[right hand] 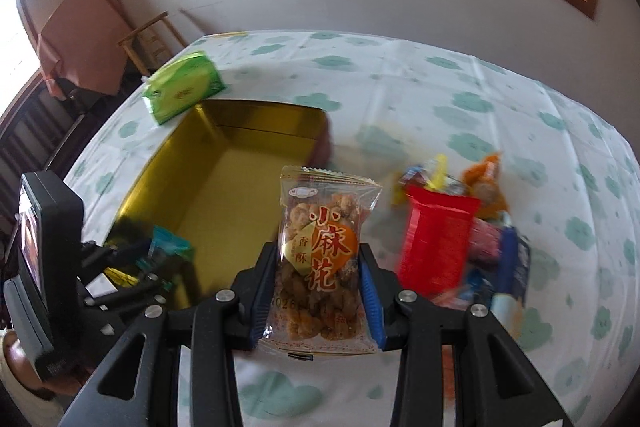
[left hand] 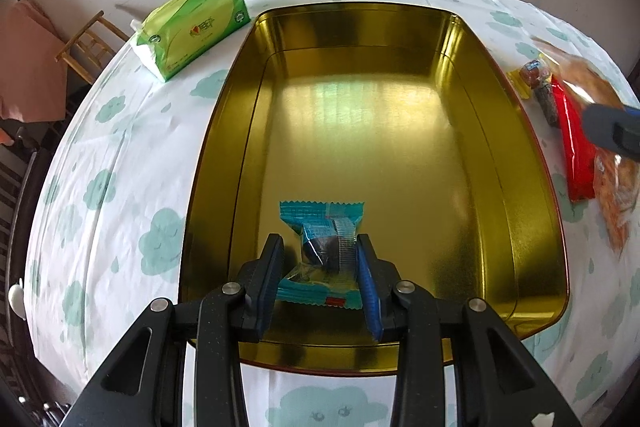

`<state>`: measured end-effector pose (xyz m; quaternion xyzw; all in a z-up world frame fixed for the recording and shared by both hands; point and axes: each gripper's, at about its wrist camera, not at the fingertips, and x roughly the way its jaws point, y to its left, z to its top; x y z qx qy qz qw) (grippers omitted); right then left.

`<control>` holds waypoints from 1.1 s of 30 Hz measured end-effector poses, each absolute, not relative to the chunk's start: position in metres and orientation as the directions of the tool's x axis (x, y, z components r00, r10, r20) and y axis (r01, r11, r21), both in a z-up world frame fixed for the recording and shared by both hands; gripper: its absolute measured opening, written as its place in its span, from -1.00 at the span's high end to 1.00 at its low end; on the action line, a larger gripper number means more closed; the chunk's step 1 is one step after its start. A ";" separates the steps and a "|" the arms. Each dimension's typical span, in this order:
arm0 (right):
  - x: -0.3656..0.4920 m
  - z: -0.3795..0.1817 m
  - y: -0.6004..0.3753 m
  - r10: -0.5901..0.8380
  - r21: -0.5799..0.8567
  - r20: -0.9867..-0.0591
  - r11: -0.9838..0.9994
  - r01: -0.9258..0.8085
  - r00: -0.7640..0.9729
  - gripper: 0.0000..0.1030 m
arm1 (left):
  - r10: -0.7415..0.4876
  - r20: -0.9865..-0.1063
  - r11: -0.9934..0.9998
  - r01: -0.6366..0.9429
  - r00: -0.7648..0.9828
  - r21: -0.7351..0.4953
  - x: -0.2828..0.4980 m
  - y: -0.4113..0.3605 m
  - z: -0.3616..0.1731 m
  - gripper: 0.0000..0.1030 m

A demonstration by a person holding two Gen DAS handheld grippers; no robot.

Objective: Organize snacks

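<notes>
An open gold tin (left hand: 360, 131) stands on the cloud-print tablecloth. My left gripper (left hand: 319, 242) hangs over the tin's near end, shut on a teal snack packet (left hand: 320, 223) with a dark cake inside. My right gripper (right hand: 317, 251) is shut on a clear packet of fried dough twists (right hand: 320, 219), held just right of the tin (right hand: 224, 179). Its dark body (left hand: 612, 133) shows blurred at the right edge of the left wrist view. A pile of loose snacks lies right of the tin: a red packet (right hand: 436, 239), an orange one (right hand: 486, 183) and blue ones (right hand: 512, 259).
A green tissue pack (left hand: 192, 27) lies at the tin's far left corner. A wooden chair (left hand: 86, 47) and a pink cloth stand off the table's left side by the wall. The far right of the tablecloth (right hand: 500, 95) is bare.
</notes>
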<state>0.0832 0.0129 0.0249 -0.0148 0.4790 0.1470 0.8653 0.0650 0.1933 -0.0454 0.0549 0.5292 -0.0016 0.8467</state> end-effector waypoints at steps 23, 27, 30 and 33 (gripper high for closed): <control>0.078 0.015 0.049 0.278 0.132 -0.847 0.935 -0.328 0.452 0.23 | 0.014 -0.855 0.997 0.058 0.519 0.052 0.053 0.194 -0.013 -0.36; 0.078 0.014 0.050 0.278 0.132 -0.848 0.935 -0.329 0.451 0.23 | 0.007 -0.826 0.999 0.038 0.564 0.034 0.049 0.210 0.011 -0.40; 0.077 0.012 0.056 0.286 0.136 -0.851 0.931 -0.340 0.440 0.23 | 0.057 -0.799 0.998 -0.041 0.598 0.040 0.046 0.235 0.029 -0.41; 0.075 0.008 0.067 0.295 0.141 -0.856 0.923 -0.357 0.425 0.23 | 0.112 -0.792 0.991 -0.127 0.601 0.044 0.044 0.261 0.036 -0.41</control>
